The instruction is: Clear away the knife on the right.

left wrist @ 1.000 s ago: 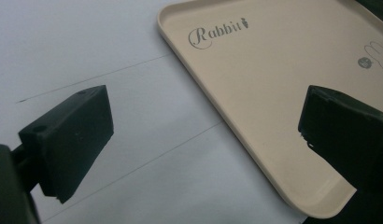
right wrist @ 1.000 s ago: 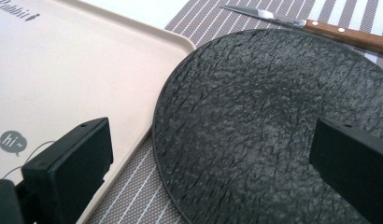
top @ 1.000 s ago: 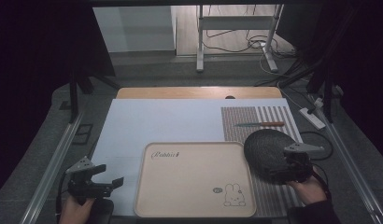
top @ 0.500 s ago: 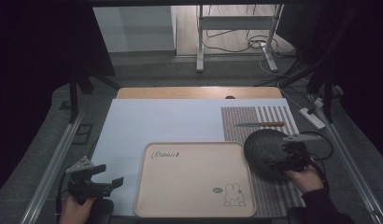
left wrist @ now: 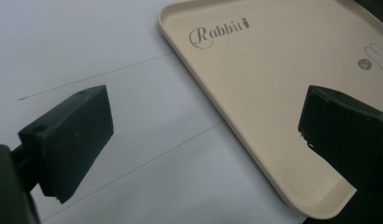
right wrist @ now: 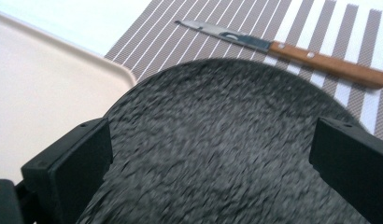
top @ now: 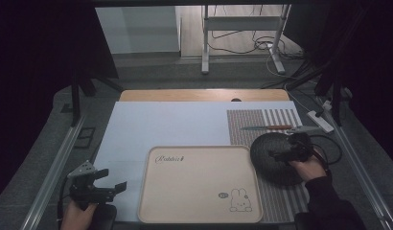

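Note:
A dark speckled round plate (top: 269,160) lies on the striped placemat (top: 261,117), right of a cream tray (top: 199,191) printed with "Rabbit" and a bunny. My right gripper (top: 281,154) hovers over the plate's right half. In the right gripper view its jaws stand wide open with the plate (right wrist: 217,135) spread below and between them; the right gripper (right wrist: 213,163) holds nothing. My left gripper (top: 113,181) rests at the front left on the pale blue mat, open and apart from the tray. The left gripper (left wrist: 203,135) points toward the tray's corner (left wrist: 273,70).
A wooden-handled knife (top: 266,127) lies on the placemat behind the plate, also seen as the knife (right wrist: 283,46) beyond the right jaws. A white power strip (top: 320,121) and cables sit at the table's right edge. Metal rails run along both sides.
My right gripper has shifted left and slightly away from me, further over the dark plate. The left gripper and the tray have stayed put.

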A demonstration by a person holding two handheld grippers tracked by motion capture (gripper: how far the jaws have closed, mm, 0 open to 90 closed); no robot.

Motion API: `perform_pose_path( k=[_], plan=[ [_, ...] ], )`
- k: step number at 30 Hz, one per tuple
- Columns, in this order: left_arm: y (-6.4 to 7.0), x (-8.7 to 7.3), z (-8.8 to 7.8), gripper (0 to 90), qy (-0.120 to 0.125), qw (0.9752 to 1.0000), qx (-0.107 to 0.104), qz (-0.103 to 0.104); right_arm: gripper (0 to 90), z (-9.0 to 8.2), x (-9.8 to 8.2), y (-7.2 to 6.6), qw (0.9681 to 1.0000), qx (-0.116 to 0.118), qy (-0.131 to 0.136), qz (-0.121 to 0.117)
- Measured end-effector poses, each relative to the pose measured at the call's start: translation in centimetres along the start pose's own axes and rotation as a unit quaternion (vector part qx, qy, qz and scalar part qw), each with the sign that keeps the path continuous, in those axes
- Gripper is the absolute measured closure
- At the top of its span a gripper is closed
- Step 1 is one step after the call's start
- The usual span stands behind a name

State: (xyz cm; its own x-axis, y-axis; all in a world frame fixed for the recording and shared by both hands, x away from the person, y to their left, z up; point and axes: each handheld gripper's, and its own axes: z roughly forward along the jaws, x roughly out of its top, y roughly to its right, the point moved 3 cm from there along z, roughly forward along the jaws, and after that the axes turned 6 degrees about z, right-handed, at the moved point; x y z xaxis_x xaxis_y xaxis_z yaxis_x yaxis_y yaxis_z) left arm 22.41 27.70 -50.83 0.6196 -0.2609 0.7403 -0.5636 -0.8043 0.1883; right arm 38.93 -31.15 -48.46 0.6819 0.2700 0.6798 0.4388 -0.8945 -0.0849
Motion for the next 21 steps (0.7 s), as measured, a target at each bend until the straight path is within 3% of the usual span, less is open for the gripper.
perform_pose_path(
  k=[10,21],
  plan=[
    [0.0,0.0,0.0,3.4,-0.001,1.0000,0.000,0.001,0.0,1.7,1.7,0.9,1.0000,-0.005,-0.001,0.007],
    [0.0,0.0,0.0,3.4,-0.001,1.0000,-0.001,0.002,0.0,4.2,3.3,2.5,0.9993,-0.022,-0.025,0.017]
  ],
)
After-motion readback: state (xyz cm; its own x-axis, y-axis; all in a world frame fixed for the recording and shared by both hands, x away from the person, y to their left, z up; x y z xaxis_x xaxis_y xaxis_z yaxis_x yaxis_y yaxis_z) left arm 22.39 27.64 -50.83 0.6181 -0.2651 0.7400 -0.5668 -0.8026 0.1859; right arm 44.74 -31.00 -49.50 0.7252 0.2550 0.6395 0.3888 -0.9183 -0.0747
